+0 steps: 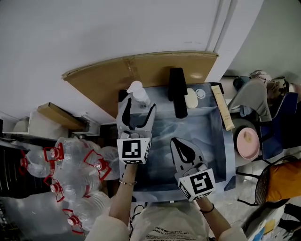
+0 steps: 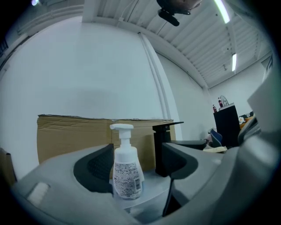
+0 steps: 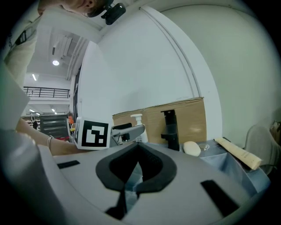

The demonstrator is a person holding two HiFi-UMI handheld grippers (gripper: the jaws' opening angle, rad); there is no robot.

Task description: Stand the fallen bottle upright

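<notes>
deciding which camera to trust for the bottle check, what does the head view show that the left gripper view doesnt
Only the head view: the pile of red-capped water bottles left of the sink, and a pink dish on its right. Only the left gripper view: the ceiling lights and the printed label. Both: the pump bottle standing upright between the left gripper's open jaws, the black faucet and the cardboard behind.

white plastic pump bottle (image 2: pixel 126 169): label print too small to read. orange fabric thing (image 1: pixel 287 181) cut off by right edge, can't tell what.
</notes>
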